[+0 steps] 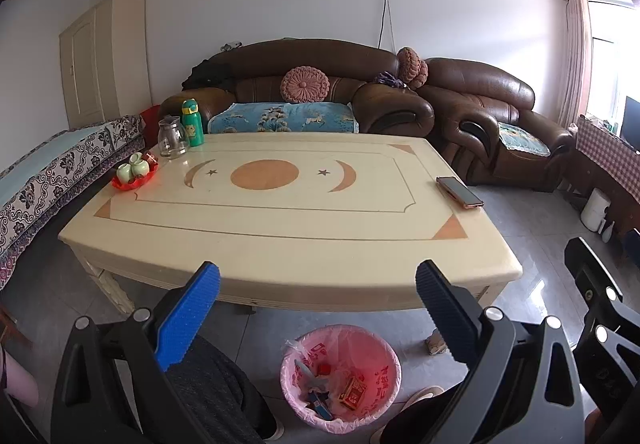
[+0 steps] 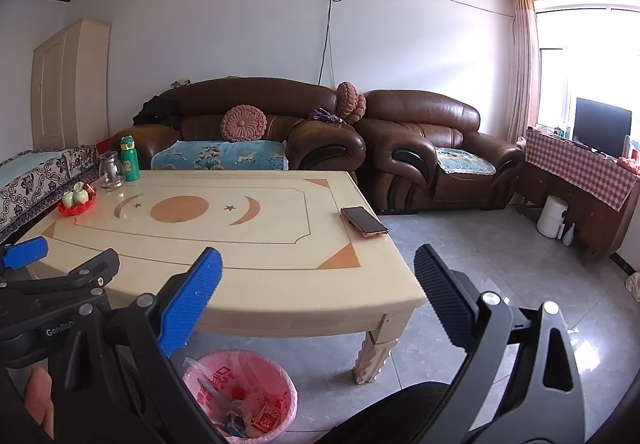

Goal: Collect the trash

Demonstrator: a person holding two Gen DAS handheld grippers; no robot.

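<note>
A bin lined with a pink bag stands on the floor in front of the table, also in the right wrist view. It holds several pieces of trash, among them a red carton. My left gripper is open and empty, above the bin at the table's near edge. My right gripper is open and empty, to the right of the left one, over the table's near right corner. The left gripper's blue fingertip shows at the left edge of the right wrist view.
The cream table bears a phone at its right edge, a red tray of green cups, a glass jug and a green bottle at far left. Brown sofas stand behind, a bed left, a cabinet right.
</note>
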